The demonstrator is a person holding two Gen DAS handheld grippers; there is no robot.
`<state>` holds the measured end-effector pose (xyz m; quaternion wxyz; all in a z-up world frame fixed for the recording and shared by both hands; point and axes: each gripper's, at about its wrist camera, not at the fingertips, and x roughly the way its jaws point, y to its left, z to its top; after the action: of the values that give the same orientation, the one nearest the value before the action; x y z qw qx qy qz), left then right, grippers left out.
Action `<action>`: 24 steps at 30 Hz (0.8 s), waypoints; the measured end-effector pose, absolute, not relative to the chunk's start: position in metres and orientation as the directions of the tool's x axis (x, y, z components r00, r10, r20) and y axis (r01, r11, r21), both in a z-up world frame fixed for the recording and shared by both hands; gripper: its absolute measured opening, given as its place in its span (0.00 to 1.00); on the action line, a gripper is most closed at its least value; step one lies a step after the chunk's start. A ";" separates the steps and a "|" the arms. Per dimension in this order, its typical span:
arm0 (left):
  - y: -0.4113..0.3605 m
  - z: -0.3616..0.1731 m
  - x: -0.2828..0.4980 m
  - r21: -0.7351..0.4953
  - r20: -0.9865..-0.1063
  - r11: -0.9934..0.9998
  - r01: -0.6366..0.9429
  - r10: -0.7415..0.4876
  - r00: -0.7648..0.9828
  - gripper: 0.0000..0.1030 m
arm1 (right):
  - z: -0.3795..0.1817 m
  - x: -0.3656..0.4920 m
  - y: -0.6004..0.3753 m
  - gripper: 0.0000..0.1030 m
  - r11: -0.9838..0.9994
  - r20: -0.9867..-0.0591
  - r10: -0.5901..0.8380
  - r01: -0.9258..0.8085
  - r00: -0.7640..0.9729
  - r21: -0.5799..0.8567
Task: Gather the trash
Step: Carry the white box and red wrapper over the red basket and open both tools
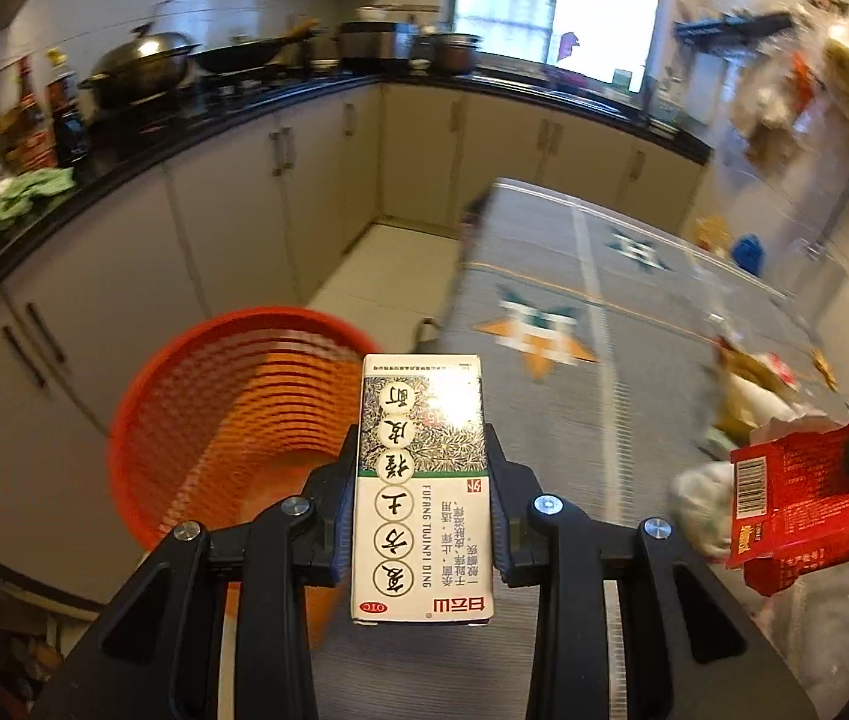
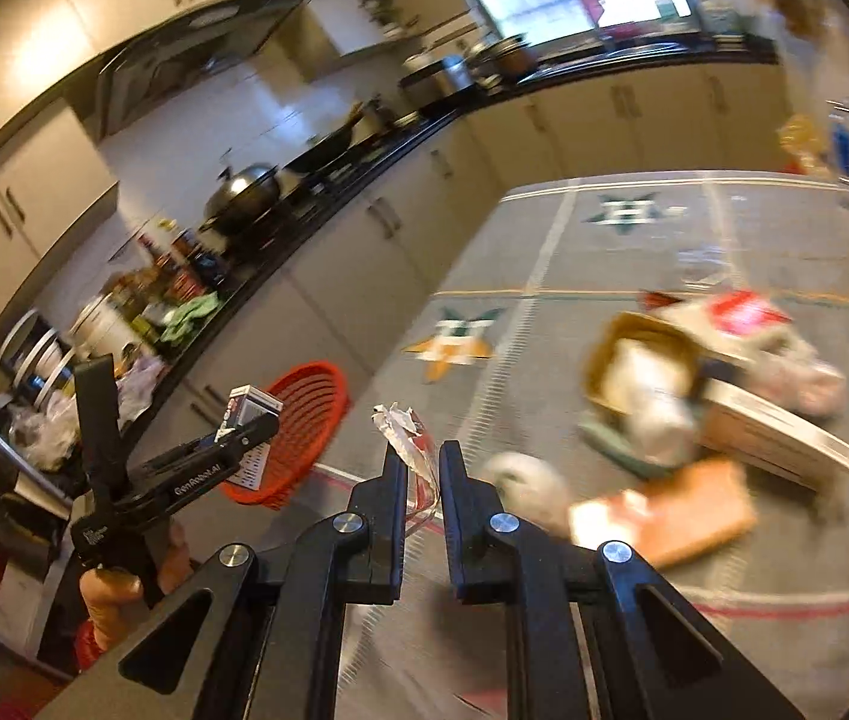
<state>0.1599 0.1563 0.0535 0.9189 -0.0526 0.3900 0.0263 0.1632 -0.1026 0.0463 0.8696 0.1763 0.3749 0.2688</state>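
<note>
My left gripper is shut on a white and green medicine box, held above the table's left edge, next to the orange mesh bin on the floor. The right wrist view shows the left gripper, its medicine box and the bin at lower left. My right gripper is shut on a red snack wrapper with a torn silver edge. The wrapper also shows in the left wrist view. A pile of trash lies on the table to the right.
The table has a grey patterned cloth. The pile holds a brown paper bag, a white box, an orange packet and crumpled tissue. A black kitchen counter with pots runs along the left and back.
</note>
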 end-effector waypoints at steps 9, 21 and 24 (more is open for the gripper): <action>0.239 0.026 0.177 -0.064 -0.761 0.969 -0.238 0.107 0.640 0.32 | 0.049 0.216 0.018 0.12 0.740 -0.567 0.672 -0.461 0.476 0.490; 0.268 -0.011 0.195 -0.076 -0.805 0.959 -0.274 0.103 0.584 0.33 | 0.002 0.258 0.109 0.13 0.735 -0.638 0.666 -0.484 0.387 0.475; 0.269 -0.013 0.196 -0.088 -0.805 0.957 -0.275 0.094 0.585 0.43 | 0.001 0.259 0.109 0.29 0.731 -0.640 0.669 -0.489 0.378 0.475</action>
<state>0.1960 0.2692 -0.0130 0.8844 -0.1022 0.4432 0.1044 0.2591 0.1091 0.0010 0.8235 0.1038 0.4331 0.3514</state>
